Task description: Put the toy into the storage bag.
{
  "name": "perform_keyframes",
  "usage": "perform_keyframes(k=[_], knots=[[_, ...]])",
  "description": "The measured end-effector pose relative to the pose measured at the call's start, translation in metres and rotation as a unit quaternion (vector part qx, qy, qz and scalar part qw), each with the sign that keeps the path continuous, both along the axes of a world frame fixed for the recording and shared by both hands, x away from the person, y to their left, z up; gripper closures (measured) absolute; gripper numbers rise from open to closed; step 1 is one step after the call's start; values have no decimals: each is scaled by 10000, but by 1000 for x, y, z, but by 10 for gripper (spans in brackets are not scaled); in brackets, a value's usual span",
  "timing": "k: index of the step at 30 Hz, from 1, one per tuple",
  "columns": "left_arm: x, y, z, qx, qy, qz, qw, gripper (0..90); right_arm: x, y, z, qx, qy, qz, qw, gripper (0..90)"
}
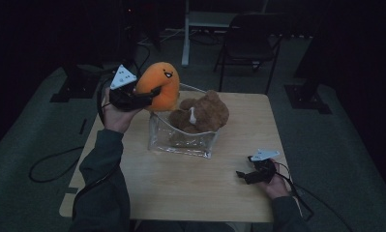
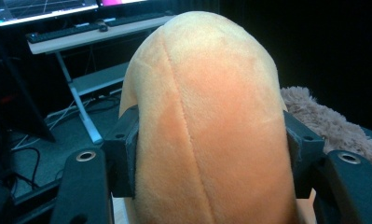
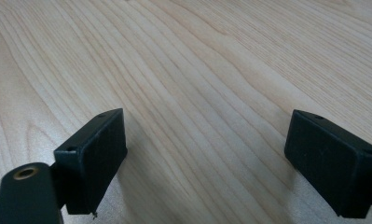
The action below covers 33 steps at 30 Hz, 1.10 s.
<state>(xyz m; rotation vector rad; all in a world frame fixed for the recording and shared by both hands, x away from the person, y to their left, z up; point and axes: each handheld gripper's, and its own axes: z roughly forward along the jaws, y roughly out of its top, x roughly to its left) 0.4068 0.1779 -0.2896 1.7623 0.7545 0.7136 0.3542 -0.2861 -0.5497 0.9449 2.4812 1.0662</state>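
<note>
- High view: the left gripper [image 1: 149, 94] is raised above the left rear part of the wooden table [image 1: 181, 188], its jaws clamped on an orange plush toy [image 1: 162, 83] with a small smiling face.
- The orange plush toy hangs in the air just over the left rear corner of a clear plastic box [image 1: 181, 142], touching or nearly touching its rim; which of the two cannot be told.
- A brown teddy bear [image 1: 202, 113] sits inside the clear plastic box, leaning toward its right side, just beside the orange toy.
- The person's left hand [image 1: 114, 116] wraps the gripper's body from below, and a dark green sleeve [image 1: 101, 179] runs down to the bottom edge.
- Left gripper view: the two black pads [image 2: 125, 154] press into either side of the orange plush toy [image 2: 207, 126], whose stitched seam runs up between them; the jaws stand about half apart around its soft body.
- Behind the toy at right, brown fur of the teddy bear [image 2: 323, 121] shows; at left stands a desk [image 2: 90, 39] with a keyboard.
- The right gripper [image 1: 241, 175] rests low over the table's right front part, well apart from the box.
- Right gripper view: its black pads [image 3: 97, 156] stand wide apart with nothing between them, above bare wood grain [image 3: 197, 93].
</note>
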Motion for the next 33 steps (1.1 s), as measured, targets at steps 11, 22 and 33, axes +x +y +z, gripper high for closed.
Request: perform_keyframes(k=[11,22,33], knots=[[5,-8,-7,-1,77,-65,9999,373,0,0,0,0,0,1,10000,121],[12,-15,-17,-4,198,-107,9997,373,0,0,0,-1,0,4,10000,121],[16,-24,-25,67,272,-182,9994,373,0,0,0,-3,-4,4,10000,121]])
